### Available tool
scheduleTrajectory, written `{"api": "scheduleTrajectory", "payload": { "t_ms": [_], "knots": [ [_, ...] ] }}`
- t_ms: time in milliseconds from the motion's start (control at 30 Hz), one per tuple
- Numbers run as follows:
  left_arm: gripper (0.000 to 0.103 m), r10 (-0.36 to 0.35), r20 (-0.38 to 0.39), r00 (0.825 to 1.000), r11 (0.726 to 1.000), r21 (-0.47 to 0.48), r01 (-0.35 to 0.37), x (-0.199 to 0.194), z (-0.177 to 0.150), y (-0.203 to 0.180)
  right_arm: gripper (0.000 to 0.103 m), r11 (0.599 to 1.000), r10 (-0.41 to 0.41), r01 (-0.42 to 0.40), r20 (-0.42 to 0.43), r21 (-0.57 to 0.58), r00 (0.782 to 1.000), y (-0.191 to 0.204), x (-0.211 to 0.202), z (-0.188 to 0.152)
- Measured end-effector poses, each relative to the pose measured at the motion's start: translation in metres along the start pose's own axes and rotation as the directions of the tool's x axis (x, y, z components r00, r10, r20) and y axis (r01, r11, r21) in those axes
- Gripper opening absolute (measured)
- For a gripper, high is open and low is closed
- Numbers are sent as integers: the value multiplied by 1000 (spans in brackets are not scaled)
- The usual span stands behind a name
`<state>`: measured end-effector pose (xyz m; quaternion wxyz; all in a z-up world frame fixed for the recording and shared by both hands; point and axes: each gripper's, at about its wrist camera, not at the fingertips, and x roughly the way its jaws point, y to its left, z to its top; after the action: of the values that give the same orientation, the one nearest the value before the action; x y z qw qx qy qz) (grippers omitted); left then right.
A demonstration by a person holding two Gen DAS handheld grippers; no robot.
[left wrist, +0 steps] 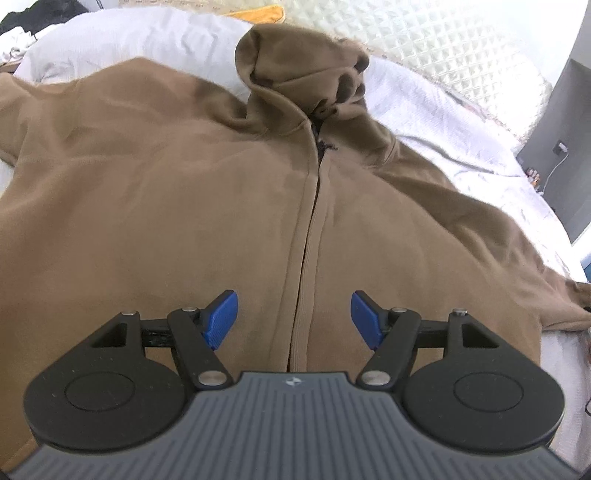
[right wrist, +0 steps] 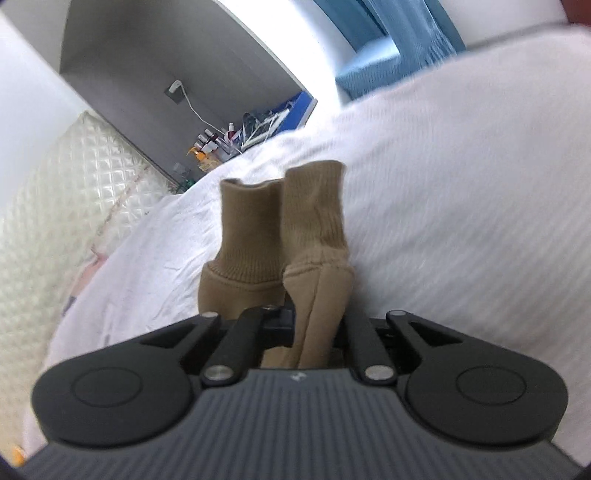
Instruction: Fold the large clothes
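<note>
A brown zip-up hoodie [left wrist: 184, 206] lies face up on a white bed, its hood [left wrist: 295, 70] bunched at the far end and its zipper [left wrist: 314, 206] running down the middle. My left gripper [left wrist: 294, 317] is open and empty, hovering over the lower front with its blue pads [left wrist: 221, 319] either side of the zipper. My right gripper [right wrist: 314, 317] is shut on the hoodie's sleeve [right wrist: 317, 280], whose ribbed cuff [right wrist: 314, 206] is folded double and sticks up beyond the hidden fingertips.
The white bedsheet [right wrist: 461, 192] lies under everything. A quilted cream headboard [left wrist: 443, 48] and white pillows [left wrist: 129, 40] are at the far end. A grey bedside unit [right wrist: 177, 66] with bottles [right wrist: 214, 144] stands beside the bed. A blue curtain [right wrist: 406, 33] hangs beyond.
</note>
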<state>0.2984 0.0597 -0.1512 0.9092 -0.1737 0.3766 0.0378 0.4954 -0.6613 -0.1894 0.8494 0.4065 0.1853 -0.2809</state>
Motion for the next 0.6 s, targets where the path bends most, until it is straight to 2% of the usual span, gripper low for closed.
{"api": "scheduleTrajectory", "payload": {
  "t_ms": [167,300,367,467,533,600],
  "knots": [
    [73,-6,-9,1000,1000,8,6,-12,2,9,9,996,26,-21,51,-90,998,35,-34,13],
    [73,59,-37,998,996,66,-56,-17,3,12,9,983,87,-72,86,-168,993,66,-78,29],
    [73,68,-49,996,997,45,-66,-19,4,21,9,968,107,-82,96,-236,990,90,-101,30],
    [73,24,-59,998,1000,-7,-25,-25,8,34,9,935,173,-127,114,-332,978,132,-142,24],
    [73,-37,-77,996,998,-59,32,-30,11,44,9,910,223,-158,131,-383,966,156,-173,15],
    [73,-66,-78,995,993,-103,58,-36,11,55,9,868,280,-189,139,-459,950,185,-205,-3]
  ]
}}
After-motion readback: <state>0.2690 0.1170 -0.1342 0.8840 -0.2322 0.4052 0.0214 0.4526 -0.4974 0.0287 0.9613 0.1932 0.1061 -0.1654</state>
